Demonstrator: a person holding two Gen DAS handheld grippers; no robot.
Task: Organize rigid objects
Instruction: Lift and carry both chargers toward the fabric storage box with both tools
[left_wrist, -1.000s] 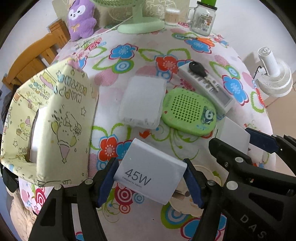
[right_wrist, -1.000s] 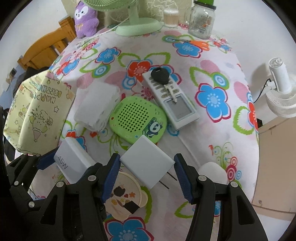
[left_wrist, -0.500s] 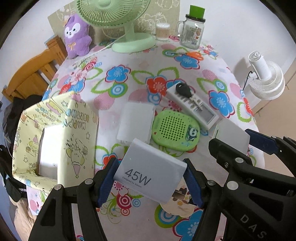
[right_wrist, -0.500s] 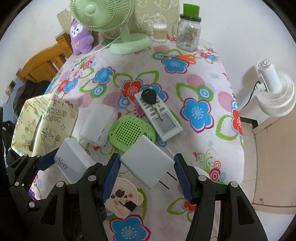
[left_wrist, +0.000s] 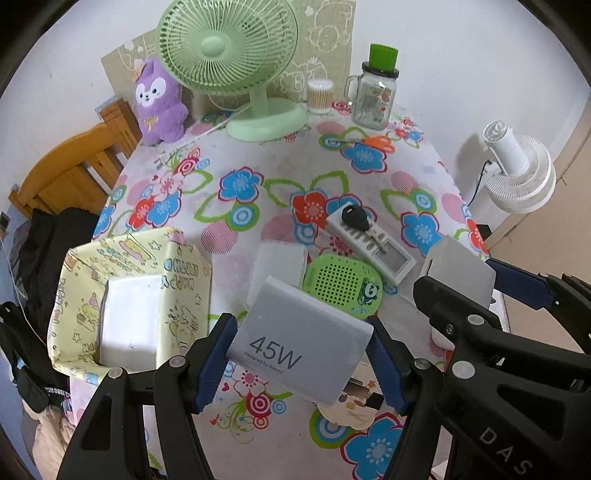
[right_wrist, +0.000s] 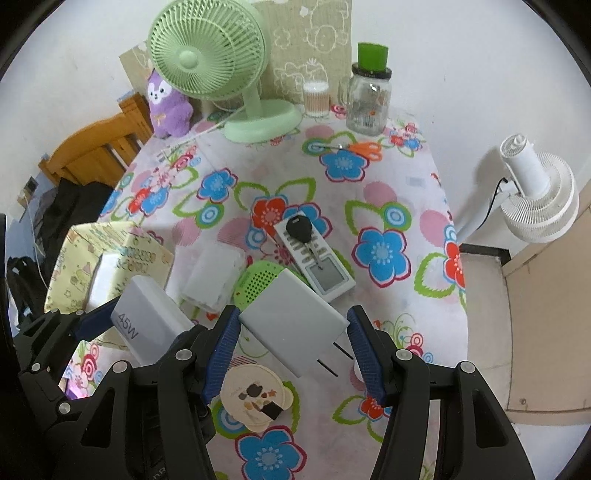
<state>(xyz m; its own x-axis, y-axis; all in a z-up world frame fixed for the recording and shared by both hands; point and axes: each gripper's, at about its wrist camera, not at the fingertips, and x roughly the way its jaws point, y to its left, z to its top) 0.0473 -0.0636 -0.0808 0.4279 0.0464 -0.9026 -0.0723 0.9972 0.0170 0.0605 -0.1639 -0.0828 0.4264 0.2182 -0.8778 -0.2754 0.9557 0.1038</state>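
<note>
My left gripper (left_wrist: 301, 356) is shut on a white 45W charger (left_wrist: 295, 350), held above the flowered table. My right gripper (right_wrist: 293, 341) is shut on a second white charger (right_wrist: 291, 325) whose two prongs point down to the right. Each view shows the other gripper and its charger: the 45W charger (right_wrist: 146, 321) at the left, the pronged charger (left_wrist: 458, 273) at the right. On the table below lie a green perforated disc (left_wrist: 341, 284), a white remote (left_wrist: 373, 247) with a black key (left_wrist: 354, 218) on it, and a white translucent box (left_wrist: 280, 269).
A yellow patterned fabric box (left_wrist: 129, 291) with a white block inside stands at the left. A round coaster (right_wrist: 255, 397) lies under the grippers. At the back stand a green fan (left_wrist: 236, 62), a purple plush (left_wrist: 159, 103), a glass jar (left_wrist: 375, 96) and orange scissors (right_wrist: 354, 147). A white fan (right_wrist: 535, 192) stands beyond the right edge.
Both grippers have risen with their chargers still gripped. The table objects look smaller and more of the back of the table has come into view.
</note>
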